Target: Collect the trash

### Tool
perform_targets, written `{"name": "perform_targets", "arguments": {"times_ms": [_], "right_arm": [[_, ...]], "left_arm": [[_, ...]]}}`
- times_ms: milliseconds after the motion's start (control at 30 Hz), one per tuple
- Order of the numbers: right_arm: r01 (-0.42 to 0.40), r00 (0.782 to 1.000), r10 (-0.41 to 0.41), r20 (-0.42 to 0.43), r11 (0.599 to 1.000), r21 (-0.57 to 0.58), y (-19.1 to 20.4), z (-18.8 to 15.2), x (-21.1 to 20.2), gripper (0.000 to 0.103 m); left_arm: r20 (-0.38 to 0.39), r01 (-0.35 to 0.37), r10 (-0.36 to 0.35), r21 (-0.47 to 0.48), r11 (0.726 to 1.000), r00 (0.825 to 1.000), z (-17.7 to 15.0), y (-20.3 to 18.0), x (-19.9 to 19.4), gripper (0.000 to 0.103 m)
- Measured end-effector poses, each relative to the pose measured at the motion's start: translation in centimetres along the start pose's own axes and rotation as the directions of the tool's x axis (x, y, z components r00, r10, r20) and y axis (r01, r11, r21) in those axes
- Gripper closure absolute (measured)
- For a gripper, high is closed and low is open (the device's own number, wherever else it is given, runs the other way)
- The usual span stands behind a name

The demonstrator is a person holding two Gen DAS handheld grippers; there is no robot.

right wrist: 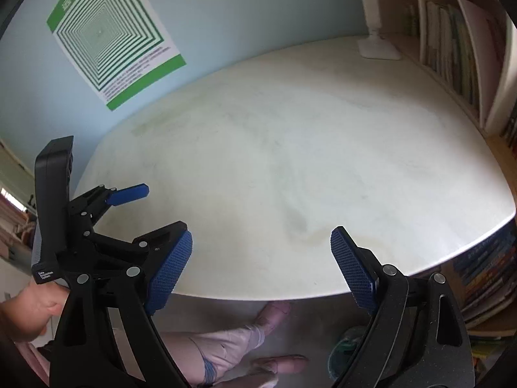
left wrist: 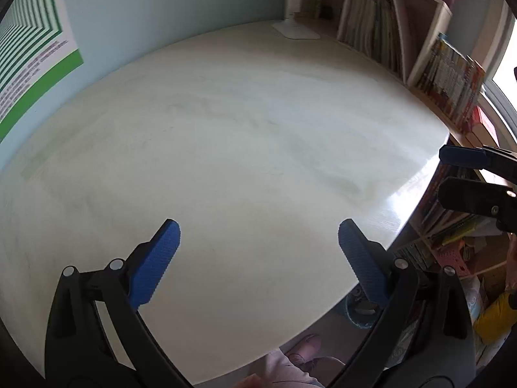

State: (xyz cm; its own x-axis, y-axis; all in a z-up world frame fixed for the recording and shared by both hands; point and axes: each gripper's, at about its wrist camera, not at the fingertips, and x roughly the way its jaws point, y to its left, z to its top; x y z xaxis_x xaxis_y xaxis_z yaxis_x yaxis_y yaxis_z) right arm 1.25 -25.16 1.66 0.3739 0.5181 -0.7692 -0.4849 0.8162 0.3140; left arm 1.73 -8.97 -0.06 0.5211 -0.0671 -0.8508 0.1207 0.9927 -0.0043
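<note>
Grippers over bare desk, no trash in sight

Left gripper [left wrist: 258,258]: one, fingers spread wide, holding nothing, poised above the near edge of the desk [left wrist: 242,135]. Right gripper [right wrist: 261,265]: one, likewise wide apart and unloaded, over the same near edge. Trash: none visible on the desktop; a bin [right wrist: 345,352] sits on the floor below the near edge, likely the drop point. Lamp base [right wrist: 378,47]: one, far right corner. Poster [right wrist: 113,35]: one, on the wall.

A lamp base [right wrist: 378,47] stands at the bench's [right wrist: 290,161] far right corner, beside the bookshelf [right wrist: 458,58] along its right edge; a poster [right wrist: 113,38] hangs on the wall behind.
</note>
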Motion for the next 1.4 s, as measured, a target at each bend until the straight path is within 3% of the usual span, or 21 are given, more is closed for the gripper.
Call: {"name": "perform_targets", "arguments": {"times_ms": [267, 667, 900, 1000, 1200, 1400], "right_arm": [[-0.064, 0.998, 0.060, -0.032, 0.991, -0.117, 4.9, 4.3, 4.4, 0.016], [-0.116, 0.992, 0.104, -0.069, 0.974, -0.196, 9.2, 8.4, 9.7, 0.016], [-0.136, 0.989, 0.119, -0.091, 0.968, -0.212, 11.1, 9.9, 11.8, 0.016], [-0.141, 0.988, 0.124, -0.096, 0.968, -0.208, 11.5, 10.3, 12.4, 0.016], [-0.138, 0.988, 0.117, -0.101, 0.965, -0.224, 12.1, 11.3, 13.0, 0.016], [-0.128, 0.989, 0.108, -0.101, 0.967, -0.220, 11.8, 12.0, 13.5, 0.016]], "left_arm": [[0.020, -0.082, 0.086, -0.153, 0.985, 0.996, 0.0, 6.9, -0.9, 0.007], [0.013, -0.169, 0.180, -0.282, 0.944, 0.984, -0.3, 13.6, -1.0, 0.007], [0.019, -0.183, 0.200, -0.326, 0.927, 0.980, -0.4, 16.0, -1.2, 0.007], [0.021, -0.144, 0.161, -0.345, 0.927, 0.987, -0.4, 17.0, -1.0, 0.007], [0.006, -0.138, 0.151, -0.373, 0.918, 0.989, -0.4, 18.4, -0.1, 0.007], [-0.008, -0.161, 0.171, -0.369, 0.915, 0.985, 0.0, 18.9, 0.5, 0.007]]}}
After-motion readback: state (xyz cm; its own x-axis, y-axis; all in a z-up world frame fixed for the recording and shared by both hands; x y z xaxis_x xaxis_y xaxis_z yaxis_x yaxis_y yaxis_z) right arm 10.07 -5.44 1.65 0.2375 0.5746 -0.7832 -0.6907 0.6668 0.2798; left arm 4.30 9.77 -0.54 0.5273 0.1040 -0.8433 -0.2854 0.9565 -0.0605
